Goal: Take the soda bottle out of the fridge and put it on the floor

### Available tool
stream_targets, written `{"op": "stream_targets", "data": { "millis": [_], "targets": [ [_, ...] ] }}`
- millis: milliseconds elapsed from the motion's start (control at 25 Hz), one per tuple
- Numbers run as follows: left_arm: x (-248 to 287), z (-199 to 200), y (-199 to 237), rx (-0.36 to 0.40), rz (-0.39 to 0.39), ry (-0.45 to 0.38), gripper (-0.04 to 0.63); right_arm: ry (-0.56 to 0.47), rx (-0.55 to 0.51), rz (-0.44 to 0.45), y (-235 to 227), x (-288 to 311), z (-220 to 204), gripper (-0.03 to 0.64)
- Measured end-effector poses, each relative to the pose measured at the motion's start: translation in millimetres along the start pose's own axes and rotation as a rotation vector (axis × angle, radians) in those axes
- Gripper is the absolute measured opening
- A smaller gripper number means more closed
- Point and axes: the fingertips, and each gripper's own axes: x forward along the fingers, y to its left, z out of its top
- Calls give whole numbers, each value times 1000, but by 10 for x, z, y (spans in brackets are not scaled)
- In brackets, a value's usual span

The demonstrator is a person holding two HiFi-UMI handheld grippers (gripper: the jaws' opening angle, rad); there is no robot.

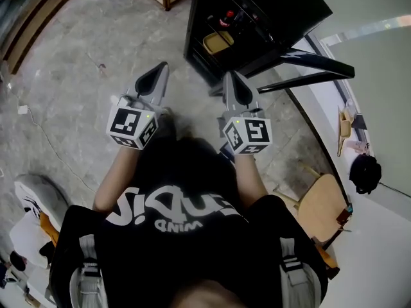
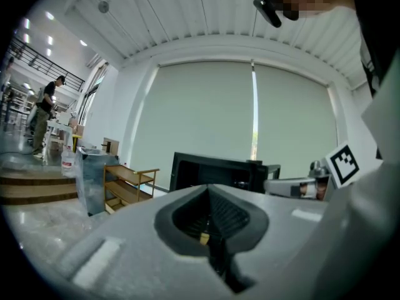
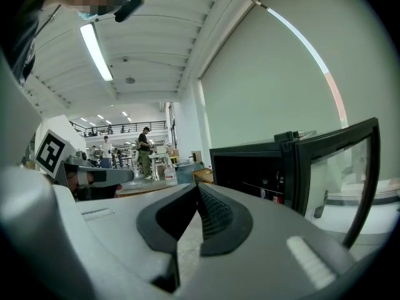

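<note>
grey shell, black ribbed pads and a cube of black-and-white square markers on the left gripper (image 1: 160, 67); same grey, black and marker squares on the right gripper (image 1: 232, 76). black all over on the fridge (image 1: 270, 5), with a yellow patch (image 1: 218, 42) and a red spot (image 1: 229, 16) inside. mottled grey with faint stone-like veining across the floor (image 1: 70, 76). black on the shirt (image 1: 192, 172), with white lettering. pale wood on the chair (image 1: 324, 204) and on the shelf rack (image 2: 128, 181). flat pale grey-green on the window blind (image 2: 206, 117); white with ribbed lines on the ceiling (image 2: 187, 11)
</note>
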Motion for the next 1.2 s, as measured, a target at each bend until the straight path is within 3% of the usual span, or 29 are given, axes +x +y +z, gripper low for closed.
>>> {"op": "stream_targets", "data": {
  "millis": [440,920,1200],
  "targets": [
    [450,-229,382,2,-79,19,2,-39,33,-62,-165,536,-148,0],
    [1391,-1249,903,3,-160,-22,2,-99,34,-92,-668,1513,-1152,0],
    [1597,-1466,1010,-16,-174,-16,2,-74,18,-138,-902,1694,-1421,0]
  ]
}}
